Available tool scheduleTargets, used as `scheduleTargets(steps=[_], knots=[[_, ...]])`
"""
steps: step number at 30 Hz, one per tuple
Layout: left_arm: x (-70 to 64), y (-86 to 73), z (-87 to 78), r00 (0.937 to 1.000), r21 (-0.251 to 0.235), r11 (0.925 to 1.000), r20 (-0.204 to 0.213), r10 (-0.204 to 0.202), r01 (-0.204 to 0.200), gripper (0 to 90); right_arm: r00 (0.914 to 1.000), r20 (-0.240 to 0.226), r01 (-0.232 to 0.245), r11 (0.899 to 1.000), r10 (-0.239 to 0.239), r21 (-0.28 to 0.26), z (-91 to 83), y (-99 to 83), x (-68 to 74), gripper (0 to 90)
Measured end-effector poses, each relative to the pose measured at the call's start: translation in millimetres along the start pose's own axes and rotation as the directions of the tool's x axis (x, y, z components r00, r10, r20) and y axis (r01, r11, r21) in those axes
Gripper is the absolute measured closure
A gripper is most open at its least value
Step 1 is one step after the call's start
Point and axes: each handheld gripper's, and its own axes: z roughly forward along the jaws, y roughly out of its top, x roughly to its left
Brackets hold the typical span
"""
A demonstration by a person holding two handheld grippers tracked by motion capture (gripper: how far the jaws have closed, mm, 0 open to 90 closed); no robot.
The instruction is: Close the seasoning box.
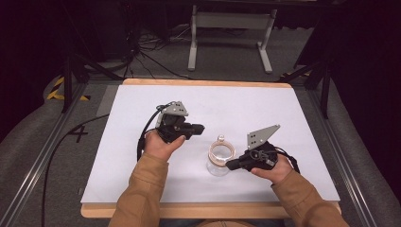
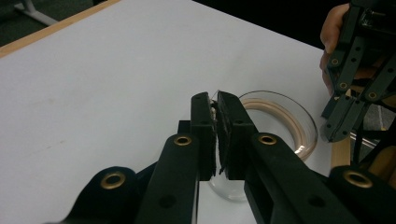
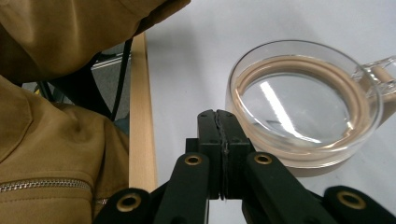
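Tan sleeves [image 1: 142, 189] enter at bottom of the high view. Right gripper [image 1: 231, 164], lower right of centre, jaws closed on nothing, tips just beside the glass cup [image 1: 220, 158]. Left gripper [image 1: 199, 127], centre-left, jaws pressed together, empty. White table [image 1: 246, 109] beyond.

I'm looking at a lab or test-rig space, not a home. White tabletop [image 1: 142, 175] with a wood edge sits inside metal rails [image 1: 38, 161], loose cables [image 1: 151, 52] run over grey carpet [image 1: 227, 61], hazard tape [image 1: 56, 90] marks the floor, surroundings are dark.
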Motion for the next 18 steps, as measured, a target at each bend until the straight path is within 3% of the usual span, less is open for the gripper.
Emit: scheduleTargets(steps=[12,18], knots=[[0.5,-8.5,-11.9,0.9987,-0.016,0.9994,-0.039,-0.033,0.032,82.7,0.9944,0.106,0.007,0.989,0.008,-0.145,-33.0,6.3,-6.6,88.8],[4.8,-16.6,-18.0,0.9939,-0.001,0.9983,-0.093,-0.058,0.058,81.4,0.9849,0.169,-0.004,0.981,0.037,-0.195,-51.4,5.0,-18.0,81.6]])
